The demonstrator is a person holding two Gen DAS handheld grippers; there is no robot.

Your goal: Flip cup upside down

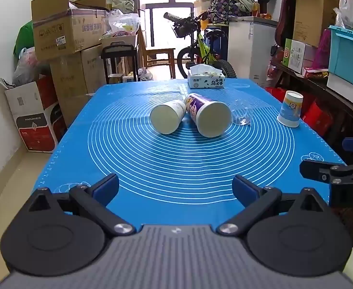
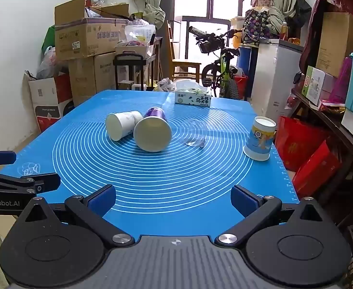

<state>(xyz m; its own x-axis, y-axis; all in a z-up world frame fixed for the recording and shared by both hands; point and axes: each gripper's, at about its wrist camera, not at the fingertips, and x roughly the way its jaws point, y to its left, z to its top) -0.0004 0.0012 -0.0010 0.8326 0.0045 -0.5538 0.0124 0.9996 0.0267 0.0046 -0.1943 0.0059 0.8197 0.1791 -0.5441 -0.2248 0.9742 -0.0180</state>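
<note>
**Cups on the blue mat, both grippers wide and empty**

Two paper cups lie on their sides near the middle of the blue mat (image 1: 176,159), long axes running near to far: the white cup (image 1: 168,116) and, touching it on the right, the taller purple cup (image 1: 207,114), open mouths facing near. A clear glass cup (image 1: 242,113) rests just right of them (its pose is hard to tell). A blue-printed paper cup (image 1: 290,108) stands inverted by the right edge. A tissue box (image 1: 206,77) sits far. The near mat is bare. The left gripper (image 1: 175,189) and right gripper (image 2: 173,198) hover spread, holding nothing
</note>
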